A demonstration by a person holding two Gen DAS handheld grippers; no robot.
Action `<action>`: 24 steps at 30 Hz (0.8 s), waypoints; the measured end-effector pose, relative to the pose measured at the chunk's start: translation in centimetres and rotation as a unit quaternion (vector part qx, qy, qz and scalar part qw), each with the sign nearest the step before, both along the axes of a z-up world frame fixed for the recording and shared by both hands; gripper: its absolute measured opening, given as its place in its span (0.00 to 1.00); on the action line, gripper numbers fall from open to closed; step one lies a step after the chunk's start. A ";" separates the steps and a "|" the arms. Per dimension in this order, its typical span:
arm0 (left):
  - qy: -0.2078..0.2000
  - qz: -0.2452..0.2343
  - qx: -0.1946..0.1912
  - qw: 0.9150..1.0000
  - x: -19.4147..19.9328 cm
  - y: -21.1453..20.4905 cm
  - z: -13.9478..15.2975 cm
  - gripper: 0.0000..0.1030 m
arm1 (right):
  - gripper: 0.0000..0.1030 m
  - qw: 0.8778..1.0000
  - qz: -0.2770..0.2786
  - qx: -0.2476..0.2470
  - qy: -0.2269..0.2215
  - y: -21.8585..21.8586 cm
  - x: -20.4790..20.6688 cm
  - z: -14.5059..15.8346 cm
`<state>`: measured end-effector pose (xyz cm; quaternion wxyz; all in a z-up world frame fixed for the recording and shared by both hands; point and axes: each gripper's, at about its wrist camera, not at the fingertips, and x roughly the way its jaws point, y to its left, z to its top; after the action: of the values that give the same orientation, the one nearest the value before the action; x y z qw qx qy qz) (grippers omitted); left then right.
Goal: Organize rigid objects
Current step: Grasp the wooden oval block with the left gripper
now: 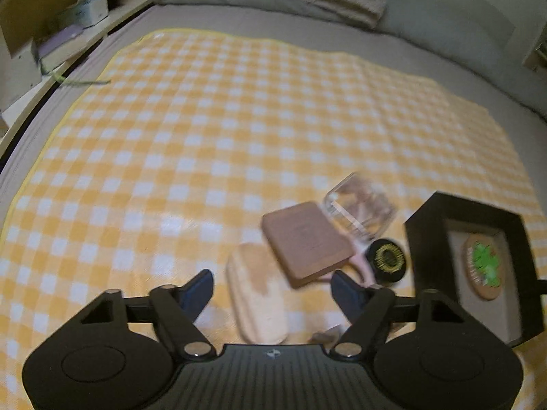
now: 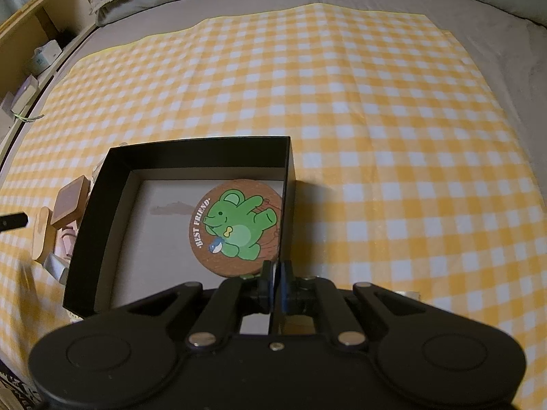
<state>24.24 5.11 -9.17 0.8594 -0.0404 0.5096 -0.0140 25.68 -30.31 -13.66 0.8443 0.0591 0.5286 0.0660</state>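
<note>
- The black box [image 2: 191, 152] sits on the yellow checked cloth [image 2: 376, 119] spread on the bed [image 2: 495, 13], with a round wooden coaster [image 2: 236, 227] inside against its right wall.
- My right fingers [image 2: 276, 273] are pinched tight on the box's near wall.
- Left of the box lie a brown block [image 1: 307, 241], a pale wooden piece [image 1: 256, 294], a clear case [image 1: 359, 206] and a black round tin [image 1: 386, 259].
- My left fingers [image 1: 271, 285] stand half open above the pale piece, gripping nothing.

clear: far checkered cloth [image 1: 239, 119] | blocked: black box [image 2: 191, 150] (items crowd its left wall)
</note>
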 end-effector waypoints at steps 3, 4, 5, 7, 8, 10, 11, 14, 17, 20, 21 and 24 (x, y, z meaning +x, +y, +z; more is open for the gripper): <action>0.015 0.007 -0.003 1.000 0.1 0.4 -1.0 0.57 | 0.04 1.000 0.001 -0.001 0.001 -0.2 0.1 0.0; 0.020 0.007 -0.004 1.000 0.1 0.4 -1.3 0.56 | 0.05 1.000 0.001 -0.002 0.002 -0.2 0.1 -0.1; 0.023 0.007 -0.003 1.000 0.2 0.3 -1.6 0.55 | 0.05 1.000 0.001 -0.002 0.002 -0.2 0.1 -0.1; 0.025 0.006 0.007 1.000 0.4 -0.4 -2.0 0.55 | 0.05 1.000 0.002 -0.004 0.003 -0.3 0.2 -0.1; 0.025 0.003 0.016 1.000 0.6 -0.9 -2.1 0.54 | 0.05 1.000 0.002 -0.004 0.003 -0.4 0.2 -0.1; 0.025 -0.006 0.041 0.999 0.8 -1.8 -2.4 0.54 | 0.05 1.000 0.002 -0.004 0.003 -0.4 0.3 -0.2; 0.023 -0.013 0.061 0.998 0.9 -2.3 -2.5 0.54 | 0.05 1.000 0.003 -0.004 0.004 -0.5 0.4 -0.2; 0.020 -0.029 0.098 0.995 1.0 -3.2 -3.0 0.50 | 0.05 1.000 0.004 -0.003 0.004 -0.6 0.4 -0.2; 0.020 -0.038 0.115 0.992 1.2 -3.3 -3.5 0.42 | 0.05 1.000 0.005 -0.003 0.004 -0.6 0.3 -0.2; 0.019 -0.042 0.106 0.993 1.4 -2.8 -3.6 0.41 | 0.05 1.000 0.005 -0.002 0.005 -0.7 0.3 -0.3; 0.020 -0.039 0.095 0.995 1.5 -2.4 -3.5 0.41 | 0.05 1.000 0.005 -0.003 0.005 -0.7 0.3 -0.3; 0.027 -0.014 0.026 0.999 1.7 -0.4 -3.0 0.41 | 0.05 1.000 0.005 -0.002 0.006 -0.7 0.4 -0.3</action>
<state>25.94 4.76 -12.18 0.8458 -0.0112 0.5332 -0.0122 26.07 -31.05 -14.01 0.8407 0.0547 0.5344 0.0688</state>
